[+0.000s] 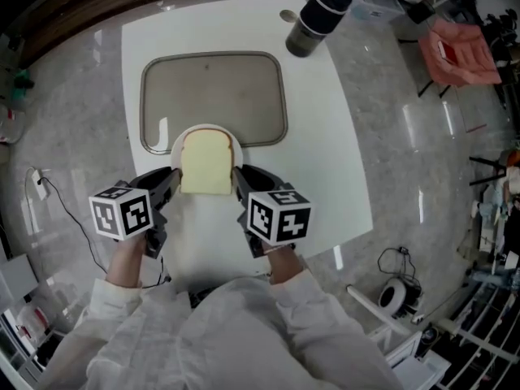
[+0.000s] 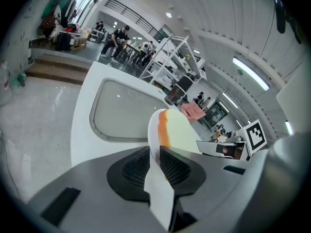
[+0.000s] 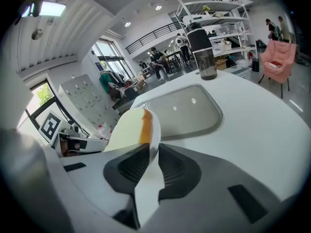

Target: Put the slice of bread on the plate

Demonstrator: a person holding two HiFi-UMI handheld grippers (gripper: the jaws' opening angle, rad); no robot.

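White plate (image 1: 175, 145) bearing the slice of bread (image 1: 205, 162) is pinched at opposite rims by left gripper (image 1: 171, 178) and right gripper (image 1: 239, 178), overlapping the tray (image 1: 213, 96).

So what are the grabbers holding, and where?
The white plate with the bread slice on it: left gripper pinches its left rim, right gripper its right rim.

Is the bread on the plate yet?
On: the pale square bread slice lies flat on the round white plate.
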